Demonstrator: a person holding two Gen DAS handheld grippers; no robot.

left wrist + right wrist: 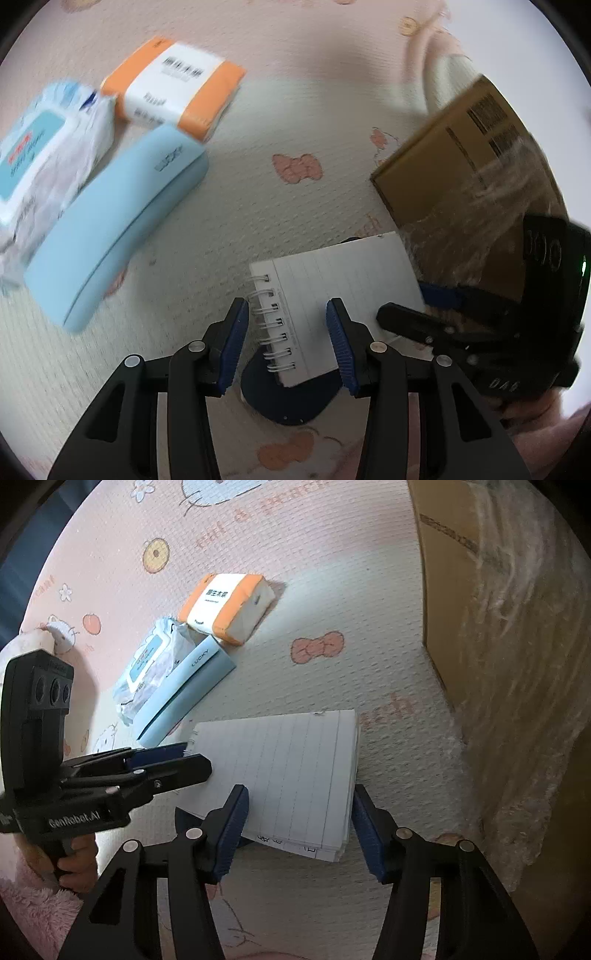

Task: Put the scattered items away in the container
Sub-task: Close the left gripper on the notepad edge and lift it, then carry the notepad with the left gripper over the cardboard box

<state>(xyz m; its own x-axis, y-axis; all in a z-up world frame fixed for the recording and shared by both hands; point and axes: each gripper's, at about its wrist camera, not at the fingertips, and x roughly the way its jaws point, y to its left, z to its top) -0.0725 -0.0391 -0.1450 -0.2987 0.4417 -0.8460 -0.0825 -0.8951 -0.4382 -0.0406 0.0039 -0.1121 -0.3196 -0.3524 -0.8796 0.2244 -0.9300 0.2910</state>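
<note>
A white lined spiral notebook (351, 269) (295, 757) lies open on the mat, its dark cover showing underneath. My left gripper (287, 308) (195, 757) stands open over its spiral edge; one pad is left of the rings and the other above the page. My right gripper (301, 794) (417, 310) is open over the opposite side, straddling the page's right edge. The cardboard box (461, 155) (461, 590), partly covered in clear wrap, stands just beyond the notebook. An orange-and-white tissue pack (173, 85) (229, 605), a wet-wipes pack (40, 155) (151, 664) and a light blue case (114, 221) (184, 698) lie together farther off.
Everything rests on a pink-and-cream play mat (332, 672) with cartoon prints. A hand (74, 856) in a fluffy pink sleeve (22, 897) holds the left gripper's handle. The two grippers are close together at the notebook. Cream fabric (443, 81) lies behind the box.
</note>
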